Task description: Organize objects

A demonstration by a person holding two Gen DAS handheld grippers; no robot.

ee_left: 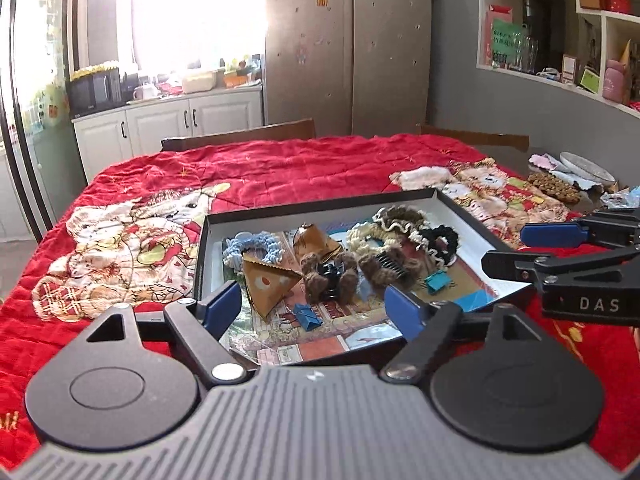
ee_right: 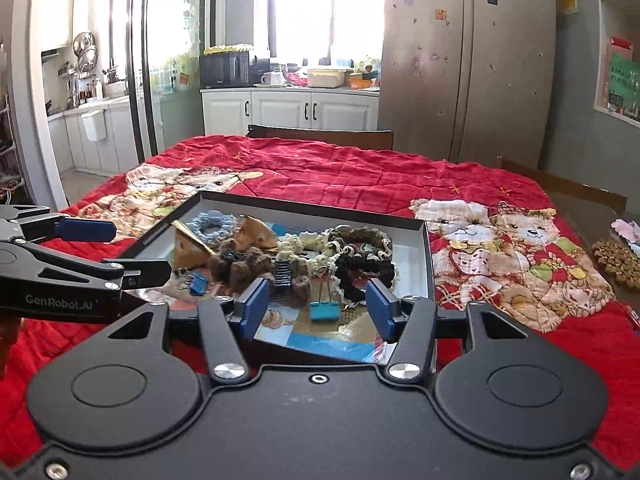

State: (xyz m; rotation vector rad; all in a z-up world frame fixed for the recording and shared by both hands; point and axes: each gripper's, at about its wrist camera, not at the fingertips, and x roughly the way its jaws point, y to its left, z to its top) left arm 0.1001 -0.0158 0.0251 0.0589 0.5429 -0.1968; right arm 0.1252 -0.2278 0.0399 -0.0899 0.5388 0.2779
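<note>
Left wrist view: left gripper (ee_left: pixel 312 308) jaws released, nothing between the pads. Right gripper (ee_right: pixel 316 304) jaws also spread and empty. Shallow black tray (ee_left: pixel 320 204) rests on the red quilt (ee_left: pixel 280 164) covering the worktop, holding scrunchies (ee_right: pixel 362 264), blue binder clips (ee_right: pixel 324 312) and folded paper pyramids (ee_left: pixel 268 284).

Quilted red cloth cover (ee_left: pixel 280 168), matt cardboard tray (ee_left: pixel 320 203), woolly knitted scrunchies (ee_left: pixel 256 244), glossy printed sheet (ee_left: pixel 328 332)
</note>
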